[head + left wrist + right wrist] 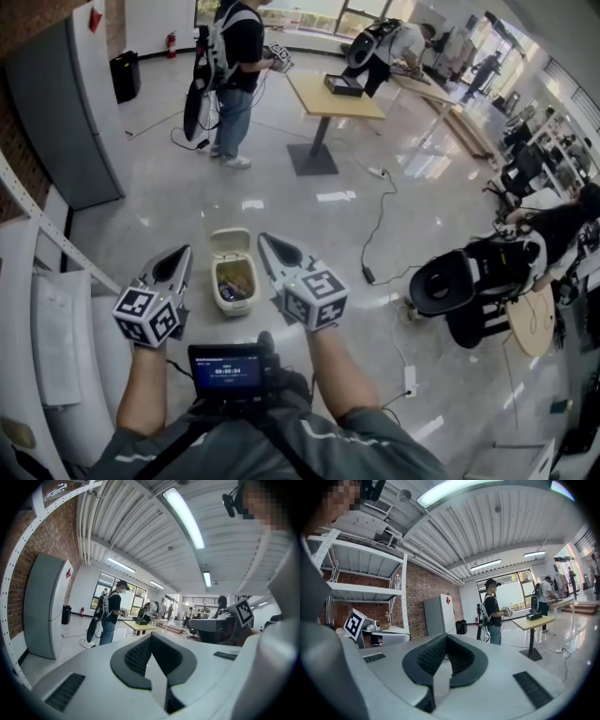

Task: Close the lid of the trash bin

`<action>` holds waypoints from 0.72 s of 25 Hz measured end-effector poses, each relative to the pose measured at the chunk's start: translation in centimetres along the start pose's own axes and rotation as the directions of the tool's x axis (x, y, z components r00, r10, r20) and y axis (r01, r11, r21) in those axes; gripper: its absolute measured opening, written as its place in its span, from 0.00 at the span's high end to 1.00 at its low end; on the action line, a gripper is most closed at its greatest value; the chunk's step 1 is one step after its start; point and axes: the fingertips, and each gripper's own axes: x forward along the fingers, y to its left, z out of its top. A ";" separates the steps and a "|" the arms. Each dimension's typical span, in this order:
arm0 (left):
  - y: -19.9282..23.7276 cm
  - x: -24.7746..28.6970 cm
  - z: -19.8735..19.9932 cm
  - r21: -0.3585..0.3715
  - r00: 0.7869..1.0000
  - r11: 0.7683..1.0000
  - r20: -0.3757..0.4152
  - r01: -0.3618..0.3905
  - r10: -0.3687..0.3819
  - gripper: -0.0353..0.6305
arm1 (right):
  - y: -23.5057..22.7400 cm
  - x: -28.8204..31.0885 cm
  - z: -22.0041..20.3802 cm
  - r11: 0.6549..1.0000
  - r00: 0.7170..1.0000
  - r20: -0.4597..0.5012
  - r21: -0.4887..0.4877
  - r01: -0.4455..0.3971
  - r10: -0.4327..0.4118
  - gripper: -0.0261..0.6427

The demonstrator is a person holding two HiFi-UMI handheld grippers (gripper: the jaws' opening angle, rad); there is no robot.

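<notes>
A small cream trash bin (234, 286) stands on the shiny floor in the head view, its lid (230, 243) tipped up and back, yellowish rubbish showing inside. My left gripper (179, 254) is held just left of the bin, my right gripper (265, 242) just right of it, both above it and not touching it. Both are shut with nothing between the jaws. The left gripper view and the right gripper view look level across the room over the shut left gripper (151, 638) and the shut right gripper (446, 637); the bin is hidden in both.
A person (236, 75) stands beyond the bin beside a wooden table (334, 96). A black cable (377, 220) trails across the floor at the right, near a black office chair (466, 278). A grey cabinet (64, 112) and white shelving (54, 342) line the left side.
</notes>
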 end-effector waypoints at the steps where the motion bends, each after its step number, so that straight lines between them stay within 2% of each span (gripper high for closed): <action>1: 0.2 0.8 0.1 0.000 1.000 1.000 -0.002 -0.006 0.006 0.95 | -0.8 0.5 0.1 1.000 1.000 0.002 0.003 -0.006 0.006 0.94; 9: 1.3 10.2 2.8 0.022 1.000 0.999 0.011 -0.029 0.029 0.95 | -9.2 4.8 2.5 0.999 0.999 0.016 -0.002 -0.052 0.052 0.94; 18: 3.2 15.3 3.8 0.023 0.994 0.994 0.007 -0.105 0.105 0.95 | -14.3 9.1 3.6 0.992 0.991 0.022 0.001 -0.129 0.129 0.94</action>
